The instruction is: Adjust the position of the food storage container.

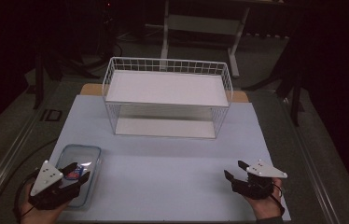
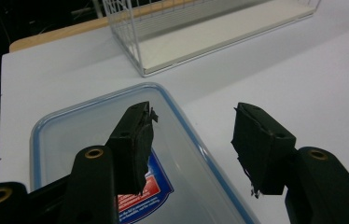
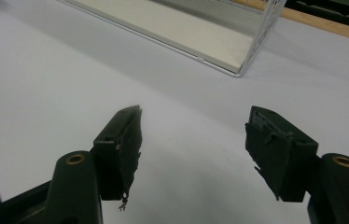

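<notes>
Left gripper point(image 2: 192, 140): its two black fingers point(image 2: 130, 144) stand spread apart and grasp nothing. In the left gripper view one finger hangs over a clear, shallow lidded container point(image 2: 65, 126) with a blue rim, while the other hangs outside that rim over the bare table point(image 2: 312, 79). A red-and-blue label point(image 2: 151, 186) shows through the clear plastic beneath the fingers; its print is too small to read, and whether the fingers touch the container cannot be told. In the high view the left gripper point(image 1: 76, 173), with its grey three-cornered plate, lies at the near left corner of the table point(image 1: 163, 172), over the near half of the container point(image 1: 81, 158), held by the person's left hand point(image 1: 42, 212).

Right gripper point(image 3: 193, 149): its fingers point(image 3: 275, 149) are likewise released, with a wide gap and only the pale table point(image 3: 46, 84) surface between them. In the high view the right gripper point(image 1: 235, 170) sits at the near right of the table, held in the person's right hand point(image 1: 267, 207), well apart from the left gripper.

Beyond both grippers, at the far middle of the table, stands a white wire rack point(image 1: 167, 95) with a white upper shelf and a white base panel. Its near lower edge shows in the left gripper view point(image 2: 200, 42), and one lower corner shows in the right gripper view point(image 3: 200, 32). The rack stands apart from the container, and both of its levels appear bare. A strip of wooden board point(image 1: 91, 88) shows at the table's far edge behind the rack.
</notes>
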`<state>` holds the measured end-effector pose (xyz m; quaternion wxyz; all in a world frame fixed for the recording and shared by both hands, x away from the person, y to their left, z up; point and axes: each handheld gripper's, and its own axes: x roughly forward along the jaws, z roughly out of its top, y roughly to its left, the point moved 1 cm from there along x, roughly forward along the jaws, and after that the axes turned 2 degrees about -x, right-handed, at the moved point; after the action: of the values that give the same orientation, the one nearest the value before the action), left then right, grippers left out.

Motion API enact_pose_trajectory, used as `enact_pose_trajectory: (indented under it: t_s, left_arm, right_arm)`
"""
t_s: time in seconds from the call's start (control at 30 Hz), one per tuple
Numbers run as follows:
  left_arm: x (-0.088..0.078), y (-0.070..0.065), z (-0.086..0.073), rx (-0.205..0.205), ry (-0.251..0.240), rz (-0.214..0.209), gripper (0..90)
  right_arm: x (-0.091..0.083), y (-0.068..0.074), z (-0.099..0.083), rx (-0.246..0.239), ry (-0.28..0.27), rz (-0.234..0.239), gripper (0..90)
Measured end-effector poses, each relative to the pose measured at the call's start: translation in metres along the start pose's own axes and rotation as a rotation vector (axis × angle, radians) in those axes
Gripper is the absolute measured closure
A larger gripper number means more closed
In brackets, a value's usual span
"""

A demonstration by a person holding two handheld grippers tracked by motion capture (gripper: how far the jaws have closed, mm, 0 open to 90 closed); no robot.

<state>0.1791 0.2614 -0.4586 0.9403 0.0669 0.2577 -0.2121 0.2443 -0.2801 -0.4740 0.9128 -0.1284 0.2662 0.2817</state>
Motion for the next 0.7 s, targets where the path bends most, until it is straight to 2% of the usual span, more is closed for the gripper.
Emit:
enact_pose_trajectory:
  t_s: [0.07, 0.27, 0.3, 0.33, 0.37, 0.57, 0.7]
  left_arm:
    - [-0.002, 0.002, 0.0, -0.009, -0.007, 0.002, 46.8]
    - [-0.004, 0.008, -0.003, -0.023, 0.016, 0.008, 46.8]
    - [-0.007, 0.014, -0.007, -0.044, 0.036, 0.012, 47.9]
    - [-0.007, 0.014, -0.007, -0.044, 0.036, 0.012, 49.1]
    - [-0.01, 0.019, -0.011, -0.062, 0.042, 0.001, 51.1]
    - [-0.02, 0.032, -0.02, -0.088, 0.053, 0.017, 60.2]
    - [-0.023, 0.038, -0.024, -0.096, 0.057, 0.021, 72.0]
  right_arm:
    - [-0.001, 0.0, 0.0, 0.0, -0.006, 0.0, 35.8]
    - [-0.002, -0.001, 0.0, 0.004, -0.017, 0.006, 37.6]
    - [-0.001, 0.0, 0.0, 0.001, -0.014, 0.005, 37.6]
    - [0.0, 0.0, 0.0, -0.004, -0.013, 0.007, 37.6]
    - [0.0, 0.0, 0.0, -0.007, -0.011, 0.009, 37.6]
    - [0.0, -0.002, -0.001, 0.001, -0.013, 0.009, 37.5]
    - [0.0, -0.002, -0.001, 0.004, -0.014, 0.011, 37.5]
